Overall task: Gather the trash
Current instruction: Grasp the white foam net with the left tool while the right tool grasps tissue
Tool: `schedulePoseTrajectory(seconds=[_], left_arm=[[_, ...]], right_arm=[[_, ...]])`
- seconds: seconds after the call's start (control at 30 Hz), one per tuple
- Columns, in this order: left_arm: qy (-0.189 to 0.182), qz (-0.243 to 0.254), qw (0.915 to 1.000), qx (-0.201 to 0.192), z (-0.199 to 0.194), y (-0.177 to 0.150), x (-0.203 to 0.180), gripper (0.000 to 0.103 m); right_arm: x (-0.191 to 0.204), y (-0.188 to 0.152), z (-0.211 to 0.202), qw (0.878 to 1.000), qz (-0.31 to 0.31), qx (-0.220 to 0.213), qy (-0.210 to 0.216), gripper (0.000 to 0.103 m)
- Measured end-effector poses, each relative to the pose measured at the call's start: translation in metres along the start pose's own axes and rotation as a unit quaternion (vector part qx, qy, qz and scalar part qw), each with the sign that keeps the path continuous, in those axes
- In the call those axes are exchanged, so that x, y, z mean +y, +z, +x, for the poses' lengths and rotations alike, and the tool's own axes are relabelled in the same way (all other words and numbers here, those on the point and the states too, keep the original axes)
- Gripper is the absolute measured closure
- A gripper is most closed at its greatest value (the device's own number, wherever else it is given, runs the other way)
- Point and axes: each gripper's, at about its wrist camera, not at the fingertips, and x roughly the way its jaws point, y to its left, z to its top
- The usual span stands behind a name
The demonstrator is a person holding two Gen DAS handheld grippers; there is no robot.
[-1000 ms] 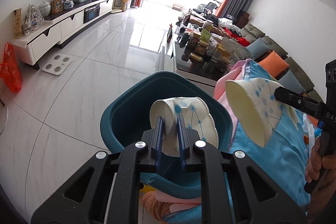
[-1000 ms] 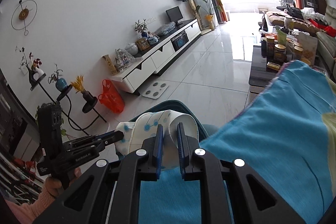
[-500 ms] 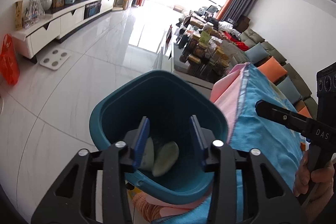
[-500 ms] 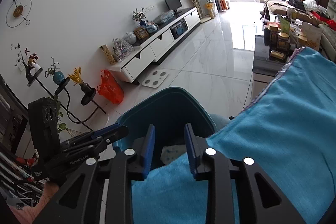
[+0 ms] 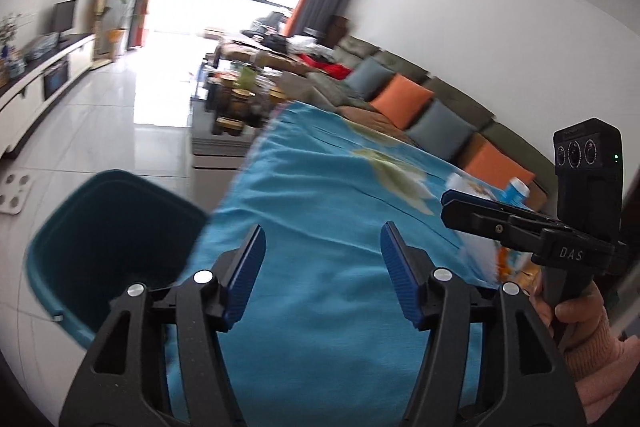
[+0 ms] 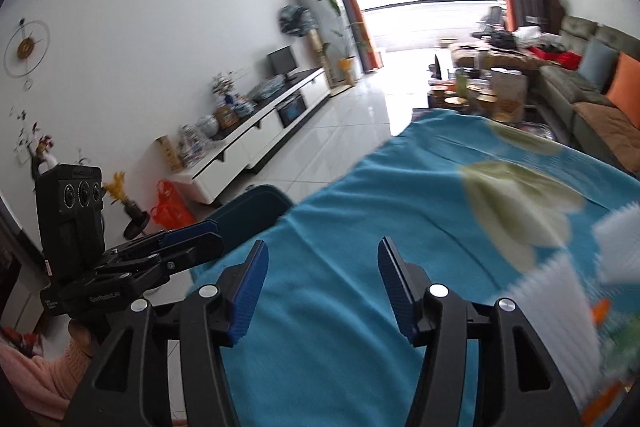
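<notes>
A dark teal bin (image 5: 108, 239) stands on the floor at the left edge of a table under a blue cloth (image 5: 340, 227); its rim also shows in the right wrist view (image 6: 252, 211). My left gripper (image 5: 323, 255) is open and empty above the cloth, right of the bin. My right gripper (image 6: 320, 269) is open and empty over the cloth. Blurred white paper trash (image 6: 552, 291) lies on the cloth at the right. A white and blue item (image 5: 480, 193) lies beyond the right gripper's fingers (image 5: 472, 211).
A sofa with orange and grey cushions (image 5: 404, 99) runs along the right wall. A cluttered coffee table (image 5: 236, 103) stands beyond the cloth. A white TV cabinet (image 6: 256, 131) lines the left wall, with an orange bag (image 6: 170, 207) beside it.
Both grippers let go of their paper cups into the bin, opened wide, and swung right from above the bin to over the blue cloth.
</notes>
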Motion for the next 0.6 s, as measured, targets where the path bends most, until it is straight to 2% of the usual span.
schedulePoseTrajectory(seconds=[0.2, 0.4, 0.47, 0.6], left_arm=[[-0.063, 0.025, 0.996, 0.057, 0.057, -0.007, -0.059, 0.044], [-0.114, 0.028, 0.985, 0.126, 0.112, -0.023, -0.104, 0.044], [-0.119, 0.032, 0.982, 0.143, 0.124, -0.029, -0.117, 0.044], [-0.126, 0.039, 0.9765, 0.171, 0.153, -0.034, -0.143, 0.043]], right_arm=[[-0.049, -0.025, -0.048, 0.996, 0.049, -0.018, -0.075, 0.047], [-0.087, -0.048, -0.091, 0.986, 0.089, -0.04, -0.135, 0.046], [-0.099, -0.053, -0.106, 0.982, 0.104, -0.052, -0.151, 0.042], [-0.128, -0.064, -0.137, 0.971, 0.133, -0.073, -0.185, 0.042]])
